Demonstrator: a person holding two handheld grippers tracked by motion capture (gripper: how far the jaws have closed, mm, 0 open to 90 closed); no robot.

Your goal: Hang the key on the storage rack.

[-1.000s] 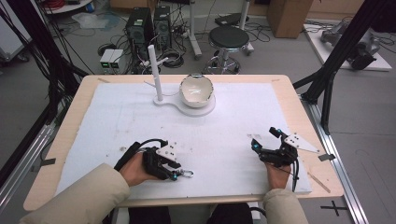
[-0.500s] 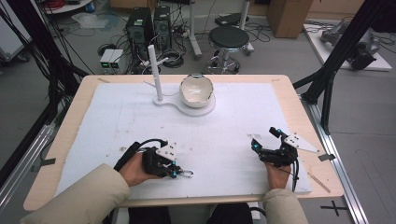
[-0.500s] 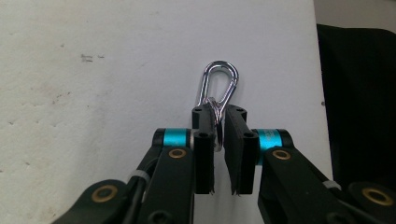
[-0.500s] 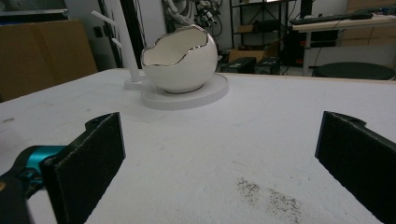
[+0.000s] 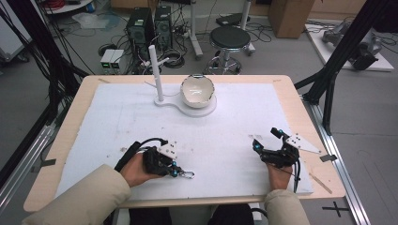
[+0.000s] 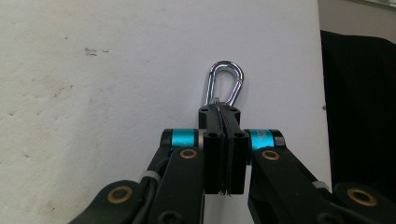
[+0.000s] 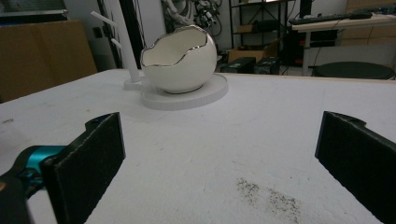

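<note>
My left gripper (image 5: 177, 172) rests low on the white mat near the front left, shut on a small silver carabiner (image 5: 188, 175). In the left gripper view the carabiner (image 6: 225, 82) sticks out past the closed jaws, lying flat on the mat. On the front right my right gripper (image 5: 267, 142) stands open with nothing between its pads (image 7: 95, 158). It points toward a white egg-shaped bowl (image 7: 179, 58) with a jagged silver rim, which sits on a round white base (image 5: 205, 106) at the back. A white post with pegs (image 5: 155, 70) rises beside the bowl.
The white foam mat (image 5: 117, 122) covers most of the wooden table (image 5: 70, 110). A dark smudge (image 7: 268, 196) marks the mat just ahead of the right gripper. Beyond the table are a black stool (image 5: 230, 40), computer towers (image 5: 141, 26) and cables on the floor.
My left gripper with the carabiner has shifted slightly. The right gripper stays where it was.
</note>
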